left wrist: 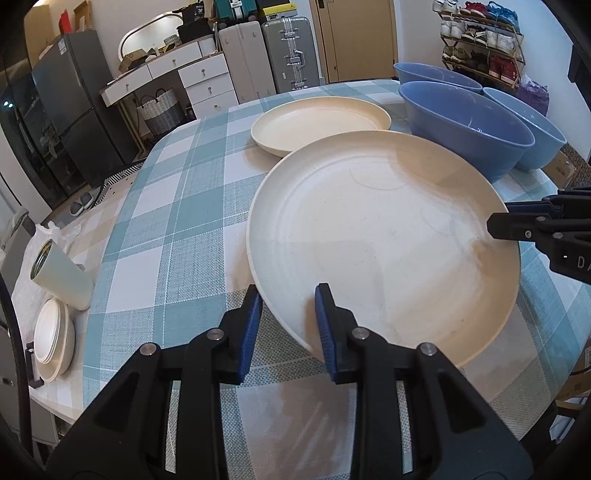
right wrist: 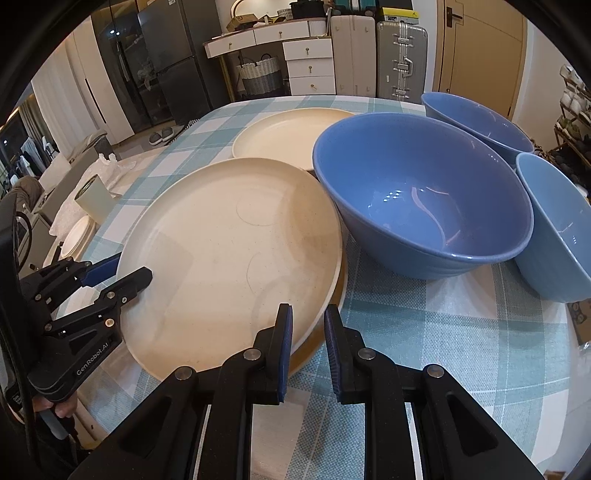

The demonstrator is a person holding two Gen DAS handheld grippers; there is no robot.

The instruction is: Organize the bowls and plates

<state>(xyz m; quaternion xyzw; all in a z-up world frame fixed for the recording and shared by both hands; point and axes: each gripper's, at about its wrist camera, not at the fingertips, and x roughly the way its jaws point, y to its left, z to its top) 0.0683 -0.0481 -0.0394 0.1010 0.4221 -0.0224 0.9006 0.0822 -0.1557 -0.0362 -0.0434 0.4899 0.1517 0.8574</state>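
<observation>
Right wrist view: right gripper [right wrist: 308, 332] pinching rim of cream plate [right wrist: 229, 251], left gripper [left wrist: 288, 314] pinching opposite rim; likely stiff, light, slippery, so gripping rim squarely.

the far cream plate [right wrist: 284, 136] has its right part hidden behind the big blue bowl [right wrist: 417, 192]. the light blue bowl [right wrist: 554, 236] is cut off at the frame's right edge. print on the boxes [left wrist: 199, 9] at top centre is too small to read.
</observation>
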